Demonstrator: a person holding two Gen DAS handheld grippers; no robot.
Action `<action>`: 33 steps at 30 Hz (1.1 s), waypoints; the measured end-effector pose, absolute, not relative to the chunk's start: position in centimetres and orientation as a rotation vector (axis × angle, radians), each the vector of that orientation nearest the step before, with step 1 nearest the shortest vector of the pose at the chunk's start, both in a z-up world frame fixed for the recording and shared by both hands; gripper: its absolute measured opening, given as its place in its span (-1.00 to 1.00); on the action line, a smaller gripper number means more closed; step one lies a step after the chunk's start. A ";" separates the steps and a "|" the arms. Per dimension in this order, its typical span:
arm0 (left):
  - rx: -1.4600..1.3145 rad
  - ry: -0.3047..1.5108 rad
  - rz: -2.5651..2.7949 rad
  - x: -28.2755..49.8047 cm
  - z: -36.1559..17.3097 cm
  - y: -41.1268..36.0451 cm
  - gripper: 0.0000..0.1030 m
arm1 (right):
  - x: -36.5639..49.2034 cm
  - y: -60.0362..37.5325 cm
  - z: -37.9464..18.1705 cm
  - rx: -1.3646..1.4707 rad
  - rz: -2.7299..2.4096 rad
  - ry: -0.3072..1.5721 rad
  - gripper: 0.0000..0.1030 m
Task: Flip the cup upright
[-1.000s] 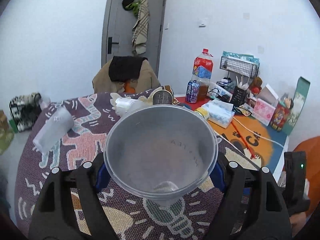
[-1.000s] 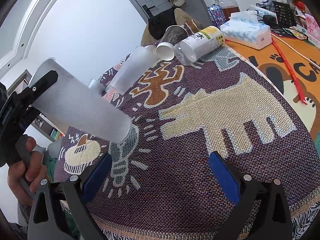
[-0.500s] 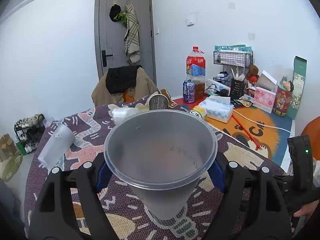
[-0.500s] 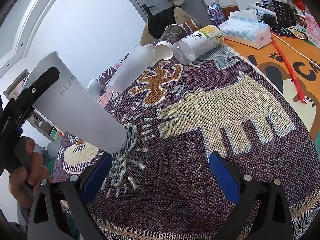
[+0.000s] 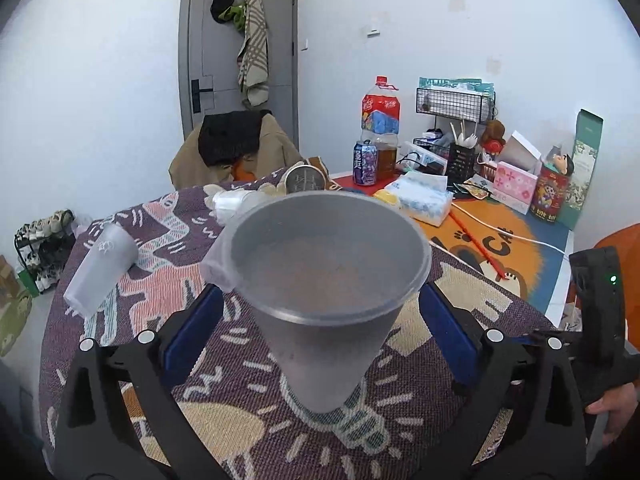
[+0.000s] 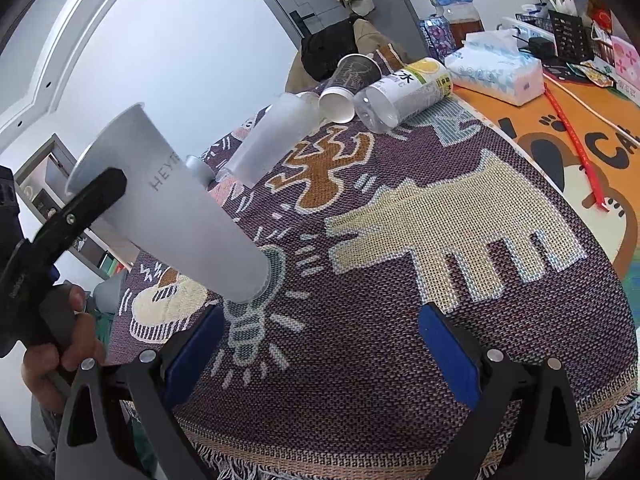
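Note:
A frosted translucent plastic cup (image 5: 326,304) stands mouth up on the patterned woven cloth (image 5: 160,240), its base on a light-bulb motif. My left gripper (image 5: 320,332) is shut on the cup, blue pads against its sides below the rim. In the right wrist view the same cup (image 6: 180,216) leans a little, with one black finger of the left gripper (image 6: 80,208) on its upper wall. My right gripper (image 6: 320,352) is open and empty, low over the cloth's near edge, right of the cup.
Another frosted cup (image 5: 100,270) lies on its side at the left. A second lying frosted cup (image 6: 276,140), a paper cup (image 6: 348,84) and a bottle (image 6: 404,94) lie at the far side. A tissue pack (image 6: 496,70) sits on the orange mat (image 6: 580,128).
The left gripper has tipped the cup from steeply tilted to nearly upright and lowered its base onto the cloth. The right gripper has stayed still.

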State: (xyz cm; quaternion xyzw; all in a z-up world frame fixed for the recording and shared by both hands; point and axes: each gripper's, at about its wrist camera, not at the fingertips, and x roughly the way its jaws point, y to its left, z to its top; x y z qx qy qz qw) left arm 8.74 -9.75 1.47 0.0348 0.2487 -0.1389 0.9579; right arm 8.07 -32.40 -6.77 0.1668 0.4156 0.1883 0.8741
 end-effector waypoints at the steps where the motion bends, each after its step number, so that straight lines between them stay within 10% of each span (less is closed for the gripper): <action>1: 0.064 0.507 -0.281 8.6 1.4 -9.5 0.89 | 8.0 -32.4 -6.6 0.347 0.392 0.865 0.85; 33: 0.007 0.438 -0.140 -0.3 4.1 -5.3 0.89 | 0.9 -30.6 0.1 0.214 0.358 0.651 0.85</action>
